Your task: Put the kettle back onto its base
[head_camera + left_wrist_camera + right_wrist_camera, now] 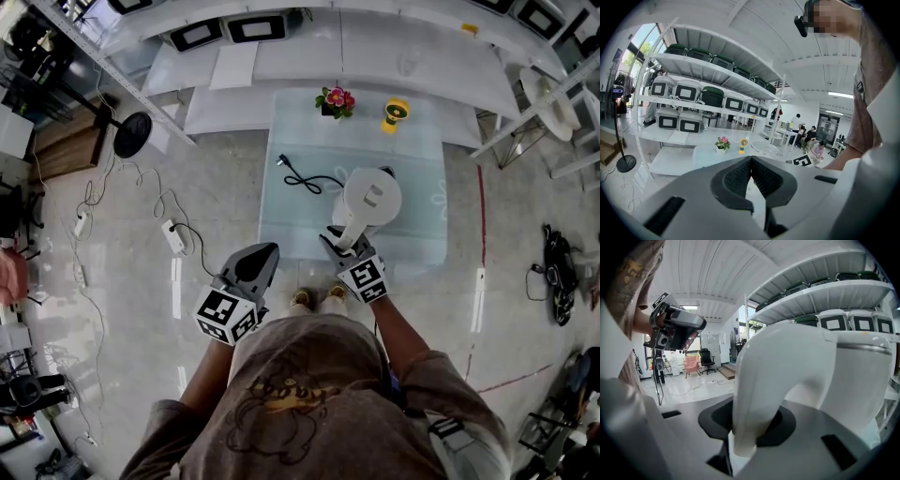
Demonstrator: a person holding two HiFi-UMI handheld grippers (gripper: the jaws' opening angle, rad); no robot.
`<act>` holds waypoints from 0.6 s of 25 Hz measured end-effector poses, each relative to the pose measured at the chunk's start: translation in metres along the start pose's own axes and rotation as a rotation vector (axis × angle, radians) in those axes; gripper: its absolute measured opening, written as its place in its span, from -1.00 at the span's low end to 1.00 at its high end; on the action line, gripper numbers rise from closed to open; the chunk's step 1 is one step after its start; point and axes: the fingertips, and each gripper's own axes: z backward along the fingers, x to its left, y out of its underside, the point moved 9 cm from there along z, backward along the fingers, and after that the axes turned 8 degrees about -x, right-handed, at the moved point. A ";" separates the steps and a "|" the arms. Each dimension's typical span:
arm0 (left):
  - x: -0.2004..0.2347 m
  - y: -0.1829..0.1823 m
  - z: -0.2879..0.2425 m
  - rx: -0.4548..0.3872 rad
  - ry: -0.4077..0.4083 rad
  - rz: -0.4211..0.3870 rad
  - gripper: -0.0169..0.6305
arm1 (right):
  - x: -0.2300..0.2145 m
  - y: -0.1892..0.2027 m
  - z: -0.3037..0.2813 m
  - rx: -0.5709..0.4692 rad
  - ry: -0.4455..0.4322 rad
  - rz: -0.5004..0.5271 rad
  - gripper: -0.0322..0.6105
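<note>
bright, even indoor light; sharp pictures, glare on the glossy floor (pixel 141 309), strong fisheye bending at the edges.

Looking down from the head view, I have bare glass on the table (pixel 291 225) at lower left, just ahead of my left gripper (pixel 270 249), and a narrower strip along the right edge. The kettle (pixel 372 197) blocks centre right. A black cord (pixel 309 178) loops at centre left, just beside the kettle. The flower pot (pixel 336 101) and a yellow object (pixel 396 112) stand apart along the top edge, and white shelving (pixel 309 56) closes off everything beyond.
</note>
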 end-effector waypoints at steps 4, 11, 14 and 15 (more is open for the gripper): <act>-0.001 0.002 0.002 -0.001 0.006 0.001 -0.88 | 0.010 0.002 0.000 0.018 0.001 0.011 -0.59; -0.007 0.004 0.003 0.001 0.042 0.002 -0.88 | 0.014 0.007 0.002 0.012 0.049 0.003 -0.57; -0.008 0.005 0.003 0.005 0.056 0.006 -0.88 | 0.015 0.010 0.004 0.027 0.070 -0.014 -0.53; -0.008 0.006 0.002 0.006 0.062 0.006 -0.88 | 0.014 0.011 0.006 0.030 0.076 -0.022 -0.52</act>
